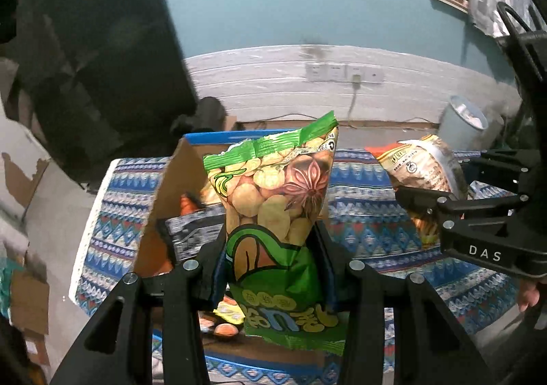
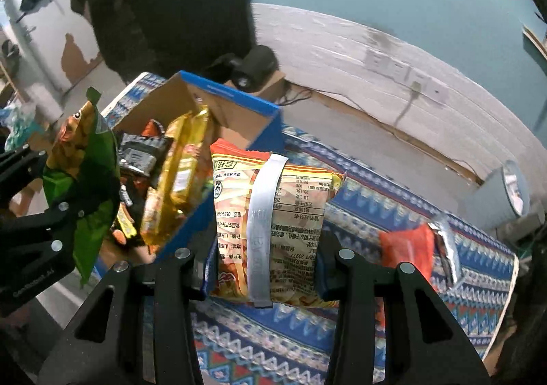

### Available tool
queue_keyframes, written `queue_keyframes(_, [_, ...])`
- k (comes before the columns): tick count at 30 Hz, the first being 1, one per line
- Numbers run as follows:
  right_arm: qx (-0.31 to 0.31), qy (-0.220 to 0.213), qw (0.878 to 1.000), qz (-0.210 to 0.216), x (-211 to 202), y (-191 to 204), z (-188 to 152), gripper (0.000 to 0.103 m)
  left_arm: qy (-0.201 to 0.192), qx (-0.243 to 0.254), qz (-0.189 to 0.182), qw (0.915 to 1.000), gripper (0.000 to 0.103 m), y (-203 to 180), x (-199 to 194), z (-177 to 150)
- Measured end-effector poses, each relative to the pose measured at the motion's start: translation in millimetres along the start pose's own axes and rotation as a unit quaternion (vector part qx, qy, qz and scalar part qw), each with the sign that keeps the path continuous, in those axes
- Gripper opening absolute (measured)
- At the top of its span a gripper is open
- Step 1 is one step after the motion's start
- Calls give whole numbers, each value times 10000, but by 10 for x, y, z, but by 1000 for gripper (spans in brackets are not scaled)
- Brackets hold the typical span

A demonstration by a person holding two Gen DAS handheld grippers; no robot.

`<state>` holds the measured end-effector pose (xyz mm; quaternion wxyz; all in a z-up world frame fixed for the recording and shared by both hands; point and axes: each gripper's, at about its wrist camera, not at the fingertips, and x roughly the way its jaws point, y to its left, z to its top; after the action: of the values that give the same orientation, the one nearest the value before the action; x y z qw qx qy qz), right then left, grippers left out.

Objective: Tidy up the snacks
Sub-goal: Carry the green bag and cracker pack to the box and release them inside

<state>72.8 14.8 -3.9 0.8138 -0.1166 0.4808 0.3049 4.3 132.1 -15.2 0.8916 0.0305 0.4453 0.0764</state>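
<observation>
Left gripper [image 1: 271,268]: one, pinching one green snack bag [image 1: 277,200], held upright above the box.
Cardboard box [image 2: 218,101]: one, open, blue-edged, on the patterned cloth [image 2: 393,316]; inside, two yellow packets [image 2: 177,176], one dark packet [image 2: 140,152], plus orange ones I cannot count.
Right gripper [image 2: 265,268]: one, clamped on one orange noodle bag [image 2: 273,214], just right of the box.
Orange packet [image 2: 407,244]: one, lying on the cloth, apart.
Grey bin [image 2: 502,193]: one, beyond the cloth.
</observation>
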Motion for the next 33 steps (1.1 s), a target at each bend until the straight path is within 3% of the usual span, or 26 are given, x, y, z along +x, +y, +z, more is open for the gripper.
queue_keyframes(11, [-390,221,9985,314,411,545,331,42,326,-561,352,9973,45,669,268,-220])
queue_keyframes(23, [-726,691,9930,617,808,974,474,44,647,-1247,374,9894,45,1094,488,-272])
queue_keyframes(25, [-737,717,9929,603,812,984,492,50,637,-1269,463,9888,47,1112,478,-278])
queue_keyframes(27, [-723,719,9931,587,791,954,510,53,641,-1278,520,9884,60,1126,470,-275])
queue_keyframes(29, [-678,713,9935,580,753,903,523,57,590,-1301,531,9883,67,1124,438,-274])
queue_keyframes(33, [-647,674,9943,516,652,780,538,59,539,-1288,509,9889,67,1061,392,-222])
